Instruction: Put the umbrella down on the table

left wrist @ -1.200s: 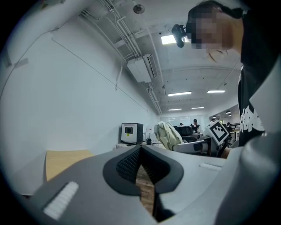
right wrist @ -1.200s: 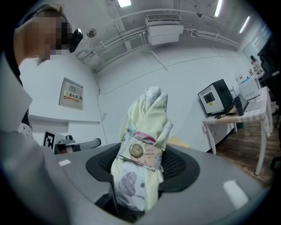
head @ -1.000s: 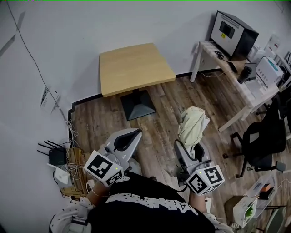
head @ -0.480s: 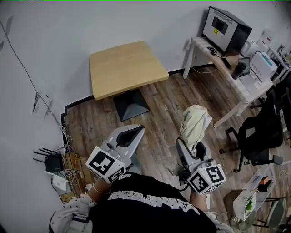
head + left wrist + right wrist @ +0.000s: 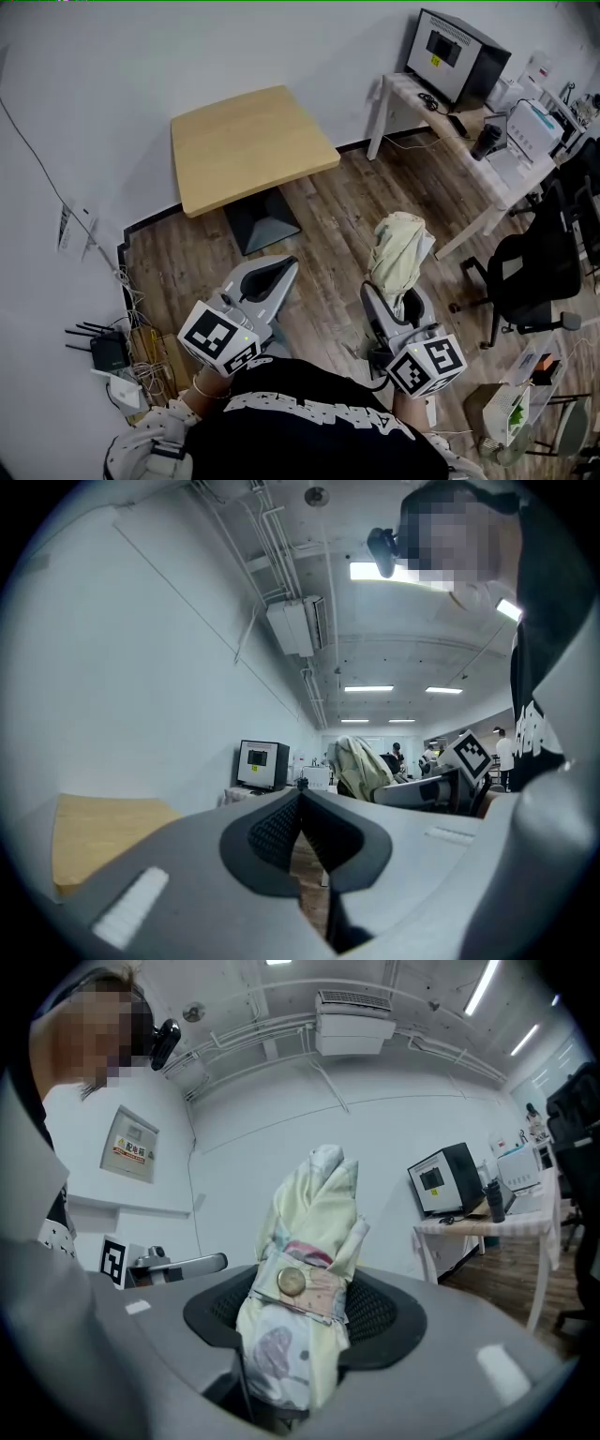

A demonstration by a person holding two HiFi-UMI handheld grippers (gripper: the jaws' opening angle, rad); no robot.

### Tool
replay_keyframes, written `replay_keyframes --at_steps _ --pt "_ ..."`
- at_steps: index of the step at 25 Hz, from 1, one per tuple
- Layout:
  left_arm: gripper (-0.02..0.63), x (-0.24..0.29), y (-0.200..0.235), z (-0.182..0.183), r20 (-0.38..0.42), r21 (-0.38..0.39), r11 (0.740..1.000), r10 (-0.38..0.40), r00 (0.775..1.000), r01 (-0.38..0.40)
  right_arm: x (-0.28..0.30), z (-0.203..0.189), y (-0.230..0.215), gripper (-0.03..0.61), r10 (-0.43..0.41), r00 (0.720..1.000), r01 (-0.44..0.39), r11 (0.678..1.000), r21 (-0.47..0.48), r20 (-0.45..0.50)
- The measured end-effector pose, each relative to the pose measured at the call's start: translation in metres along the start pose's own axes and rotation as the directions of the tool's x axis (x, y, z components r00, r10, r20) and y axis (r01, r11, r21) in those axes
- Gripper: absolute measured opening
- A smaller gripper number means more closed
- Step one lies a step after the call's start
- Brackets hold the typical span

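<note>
Slippage is the danger: the right gripper (image 5: 305,1321) clamps the folded umbrella (image 5: 398,251) upright, well short of the table (image 5: 248,150), while the left gripper (image 5: 300,829) is closed on nothing, so a loosened squeeze would drop it on the floor (image 5: 333,211).

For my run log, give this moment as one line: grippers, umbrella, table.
left gripper: jaws shut, empty | right gripper: jaws shut on umbrella, upright | table: ahead, umbrella not yet on it

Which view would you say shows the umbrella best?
The right gripper view: the umbrella fills the centre, strap and snap clear. The head view shows its top; the left gripper view, a small bundle.
</note>
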State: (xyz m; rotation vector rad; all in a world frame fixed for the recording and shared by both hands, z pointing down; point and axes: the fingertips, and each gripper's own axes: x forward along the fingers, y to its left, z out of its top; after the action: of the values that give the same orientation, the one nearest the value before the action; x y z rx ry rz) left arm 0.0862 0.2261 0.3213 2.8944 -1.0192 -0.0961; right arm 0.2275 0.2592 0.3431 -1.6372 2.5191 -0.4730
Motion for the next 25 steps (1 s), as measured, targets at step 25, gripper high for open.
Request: replay_keyframes --at_steps 25 --pt "-0.005 0.038 0.067 -0.001 0.0 -0.025 1.0 -0.012 1.0 0.012 0.076 0.011 -0.015 0.278 -0.018 0.999 0.018 1.0 -0.009 -0.034"
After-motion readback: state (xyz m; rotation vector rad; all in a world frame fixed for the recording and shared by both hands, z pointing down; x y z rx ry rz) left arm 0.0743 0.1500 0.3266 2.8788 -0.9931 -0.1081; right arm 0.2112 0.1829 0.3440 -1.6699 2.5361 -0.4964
